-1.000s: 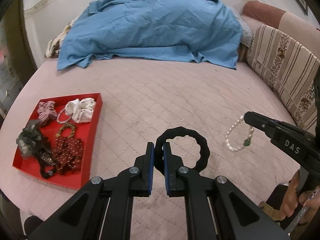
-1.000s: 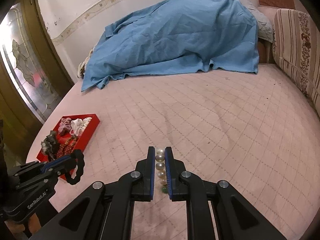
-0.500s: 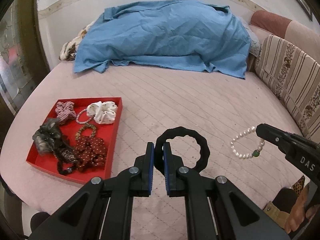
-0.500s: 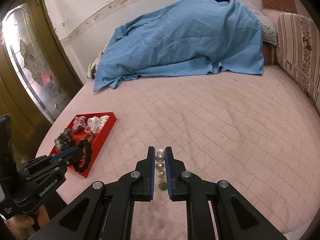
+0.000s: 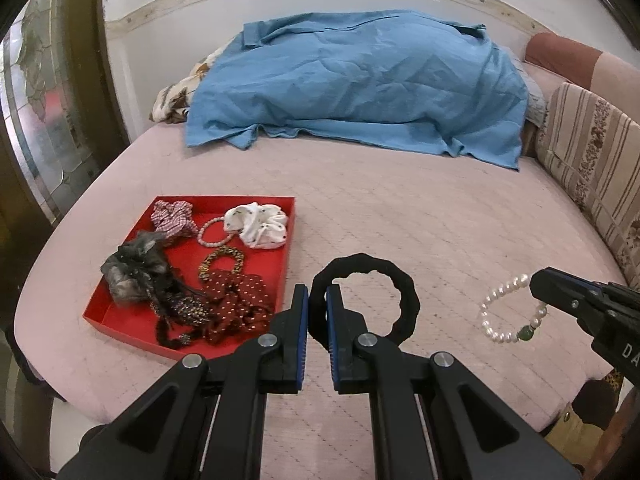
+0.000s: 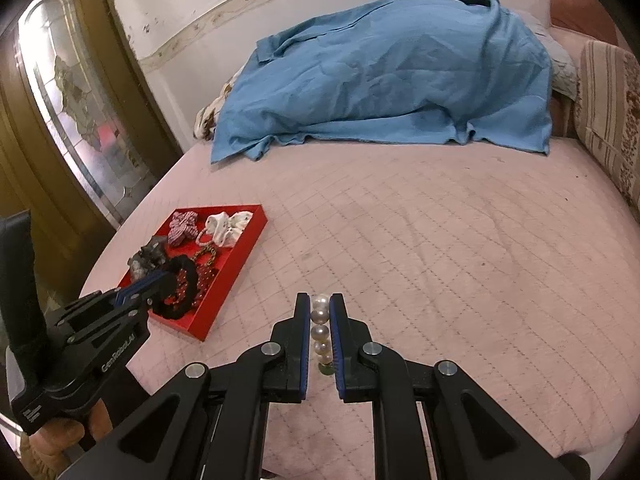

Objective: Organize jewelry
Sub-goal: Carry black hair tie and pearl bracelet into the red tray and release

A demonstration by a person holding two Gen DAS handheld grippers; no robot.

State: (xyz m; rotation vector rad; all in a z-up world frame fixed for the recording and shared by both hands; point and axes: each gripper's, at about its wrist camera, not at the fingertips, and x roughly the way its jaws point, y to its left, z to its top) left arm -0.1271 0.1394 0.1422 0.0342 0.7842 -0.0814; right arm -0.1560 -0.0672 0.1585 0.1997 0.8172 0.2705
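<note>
Left gripper [image 5: 317, 300] pinches a black ring [image 5: 365, 295] at lower centre; right gripper [image 6: 320, 312] clamps a pearl bracelet [image 6: 321, 334]. Red tray [image 5: 289, 240] at left holds scrunchies, possibly beads.

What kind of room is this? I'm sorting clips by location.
Probably a bedroom at home: a pink quilted mattress, a blue sheet heaped at its far end, striped cushions alongside, and a stained-glass door.
</note>
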